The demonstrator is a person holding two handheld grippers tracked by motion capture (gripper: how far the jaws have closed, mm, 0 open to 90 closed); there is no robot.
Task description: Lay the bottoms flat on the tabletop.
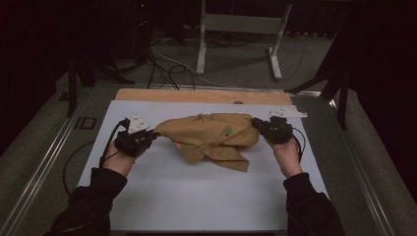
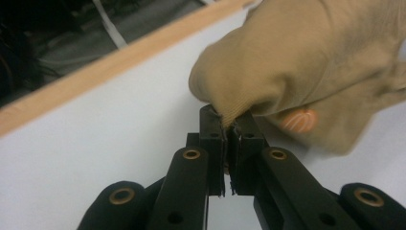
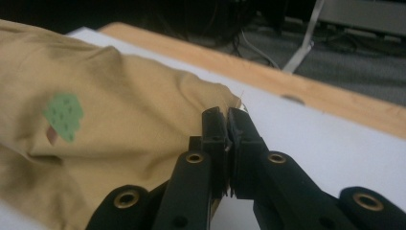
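A tan garment (image 1: 211,135) is held at both ends over the white table (image 1: 196,196).

The left gripper (image 1: 153,135) is clamped on a ribbed edge of the cloth, seen pinched between its jaws in the left gripper view. The right gripper (image 1: 255,123) is clenched on the opposite corner. The garment is stretched between them, with its lower folds draped toward the table. A green print (image 3: 63,115) is seen on the fabric.
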